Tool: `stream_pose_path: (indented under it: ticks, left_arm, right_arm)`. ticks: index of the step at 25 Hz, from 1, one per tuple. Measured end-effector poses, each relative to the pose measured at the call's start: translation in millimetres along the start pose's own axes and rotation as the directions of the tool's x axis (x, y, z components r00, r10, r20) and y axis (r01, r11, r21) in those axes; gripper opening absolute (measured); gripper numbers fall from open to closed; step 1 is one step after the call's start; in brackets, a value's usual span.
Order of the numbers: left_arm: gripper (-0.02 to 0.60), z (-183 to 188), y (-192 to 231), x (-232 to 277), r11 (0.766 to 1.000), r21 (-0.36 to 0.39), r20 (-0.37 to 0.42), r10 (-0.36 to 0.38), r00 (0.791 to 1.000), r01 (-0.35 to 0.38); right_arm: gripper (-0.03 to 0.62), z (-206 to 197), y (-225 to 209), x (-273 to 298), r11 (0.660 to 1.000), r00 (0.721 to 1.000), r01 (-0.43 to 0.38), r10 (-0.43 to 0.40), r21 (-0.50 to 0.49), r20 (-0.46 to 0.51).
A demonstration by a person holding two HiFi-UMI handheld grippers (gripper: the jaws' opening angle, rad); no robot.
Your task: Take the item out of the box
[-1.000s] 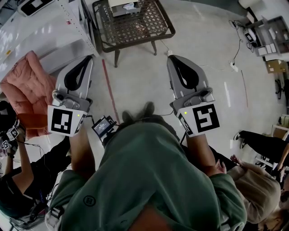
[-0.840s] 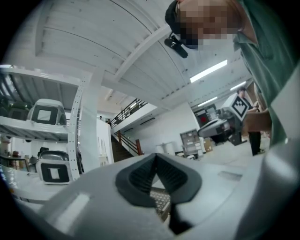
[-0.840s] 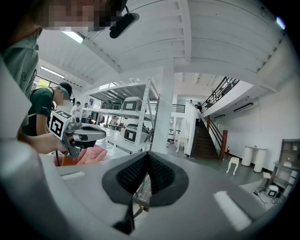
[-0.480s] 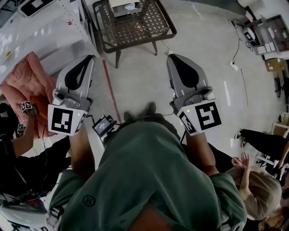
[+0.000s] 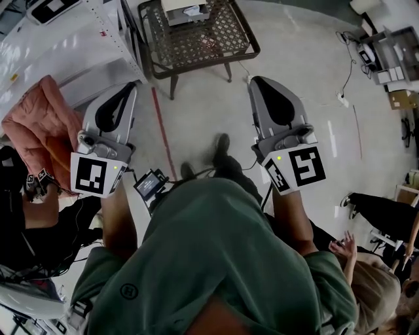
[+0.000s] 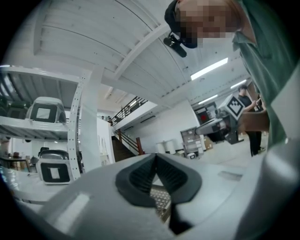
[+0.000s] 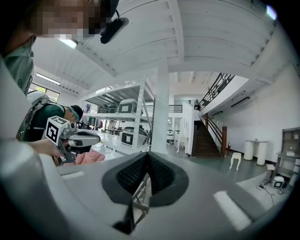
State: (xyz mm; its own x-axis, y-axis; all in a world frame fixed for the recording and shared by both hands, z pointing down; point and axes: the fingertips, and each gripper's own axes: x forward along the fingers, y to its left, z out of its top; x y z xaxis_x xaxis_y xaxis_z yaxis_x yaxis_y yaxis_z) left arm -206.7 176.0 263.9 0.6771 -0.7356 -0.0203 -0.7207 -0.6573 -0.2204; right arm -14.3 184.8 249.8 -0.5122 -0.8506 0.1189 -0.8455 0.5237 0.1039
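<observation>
Box (image 5: 185,10) sits on mesh table (image 5: 196,40), left gripper (image 5: 133,85) and right gripper (image 5: 255,81) fingers pressed together.

The pale concrete floor (image 5: 196,118) bears a metal mesh table (image 5: 196,42), a red painted line (image 5: 162,131) and a loose cable (image 5: 340,97).

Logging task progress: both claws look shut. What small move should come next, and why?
Probably step closer to the mesh table: the box on it lies well ahead of the left claw and right claw, both shut and empty.
</observation>
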Motion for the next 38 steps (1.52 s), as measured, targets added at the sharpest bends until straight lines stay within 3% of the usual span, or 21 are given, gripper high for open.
stream_pose_path:
  ticks: [26,32,38]
  left_arm:
    - [0.0,-3.3,5.5,191.0,0.981,0.05,-0.126,0.194,0.973,-0.19]
    - [0.0,50.7,-17.4,181.2,0.974,0.086,-0.136,0.218,0.966,-0.208]
    - [0.0,158.8,-70.9,80.1,0.972,0.108,-0.153,0.225,0.962,-0.21]
  right_arm:
    - [0.006,-30.5,-195.8,90.9,0.97,0.973,-0.232,0.231,0.069,0.024]
    - [0.006,6.9,-199.1,51.5,0.963,0.965,-0.259,0.255,0.081,0.055]
    - [0.006,85.0,-132.8,-58.9,0.959,0.965,-0.262,0.257,0.107,0.061]
